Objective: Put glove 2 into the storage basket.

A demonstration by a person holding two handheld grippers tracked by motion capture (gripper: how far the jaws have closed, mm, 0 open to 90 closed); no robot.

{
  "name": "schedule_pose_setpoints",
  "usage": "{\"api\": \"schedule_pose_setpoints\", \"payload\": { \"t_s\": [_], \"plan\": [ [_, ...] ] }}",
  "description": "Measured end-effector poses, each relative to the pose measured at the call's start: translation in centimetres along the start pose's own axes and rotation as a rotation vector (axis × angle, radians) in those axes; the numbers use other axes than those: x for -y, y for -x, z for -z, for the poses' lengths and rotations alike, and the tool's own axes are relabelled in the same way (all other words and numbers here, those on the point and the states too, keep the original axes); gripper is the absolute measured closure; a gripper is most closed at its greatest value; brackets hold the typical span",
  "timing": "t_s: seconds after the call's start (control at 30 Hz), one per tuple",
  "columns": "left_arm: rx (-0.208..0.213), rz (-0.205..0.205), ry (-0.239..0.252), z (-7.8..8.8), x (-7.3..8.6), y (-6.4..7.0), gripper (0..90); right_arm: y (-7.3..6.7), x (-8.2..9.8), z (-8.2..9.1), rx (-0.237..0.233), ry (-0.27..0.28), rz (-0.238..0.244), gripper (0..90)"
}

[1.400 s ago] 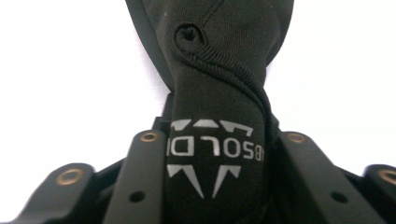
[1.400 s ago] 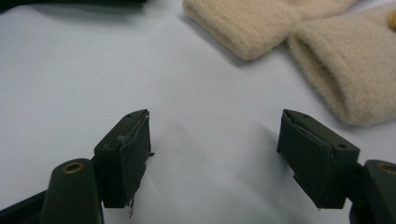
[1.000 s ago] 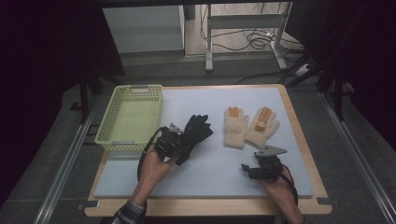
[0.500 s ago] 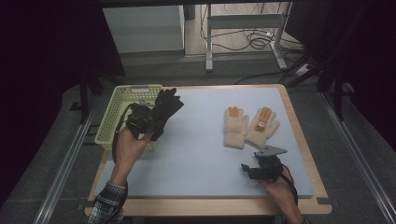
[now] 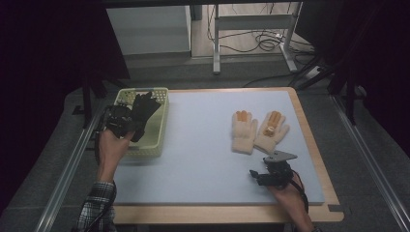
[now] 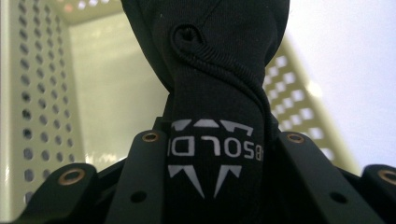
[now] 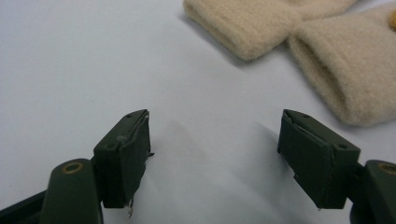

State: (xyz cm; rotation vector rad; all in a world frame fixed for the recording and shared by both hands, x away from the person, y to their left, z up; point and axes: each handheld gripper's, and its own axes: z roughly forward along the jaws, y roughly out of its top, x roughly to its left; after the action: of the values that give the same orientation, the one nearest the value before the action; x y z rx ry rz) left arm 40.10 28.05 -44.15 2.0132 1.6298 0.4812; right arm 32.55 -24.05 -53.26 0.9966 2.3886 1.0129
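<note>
Over the pale green perforated plastic basket (image 5: 157,129) at the left edge of the table, the left gripper (image 5: 126,123) holds a black fabric glove (image 5: 144,109), its jaws pinched tight on the cuff with the printed lettering, as the left gripper view shows (image 6: 215,154). The glove hangs above the basket's open floor, fingers drooping toward the far wall, so the step in hand looks like stowing this glove in the basket. By my reading, the next move calls for lowering the hand a little and letting the jaws part so the glove drops inside rather than draping over the rim. Across the table, the right gripper (image 5: 263,176) rests low on the light blue-grey mat (image 5: 203,145), its jaws spread wide with nothing between them, near the pair of cream woolly gloves with orange fingertips (image 5: 254,131), which lie side by side and seem next in line.
</note>
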Motion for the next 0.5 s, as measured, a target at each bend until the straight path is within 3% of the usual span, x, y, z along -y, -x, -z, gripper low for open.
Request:
{"api": "schedule_pose_setpoints", "payload": {
  "t_s": [0.3,0.5],
  "plan": [
    [-0.074,0.025,-0.144,-3.2,0.0,-2.9,66.6,0.0,0.0,0.0,-0.001,0.0,-0.001,25.0],
    [-0.154,0.045,-0.217,-5.2,-0.9,-4.2,66.1,0.0,0.0,0.0,-0.001,0.003,-0.002,24.9]
  ]
}}
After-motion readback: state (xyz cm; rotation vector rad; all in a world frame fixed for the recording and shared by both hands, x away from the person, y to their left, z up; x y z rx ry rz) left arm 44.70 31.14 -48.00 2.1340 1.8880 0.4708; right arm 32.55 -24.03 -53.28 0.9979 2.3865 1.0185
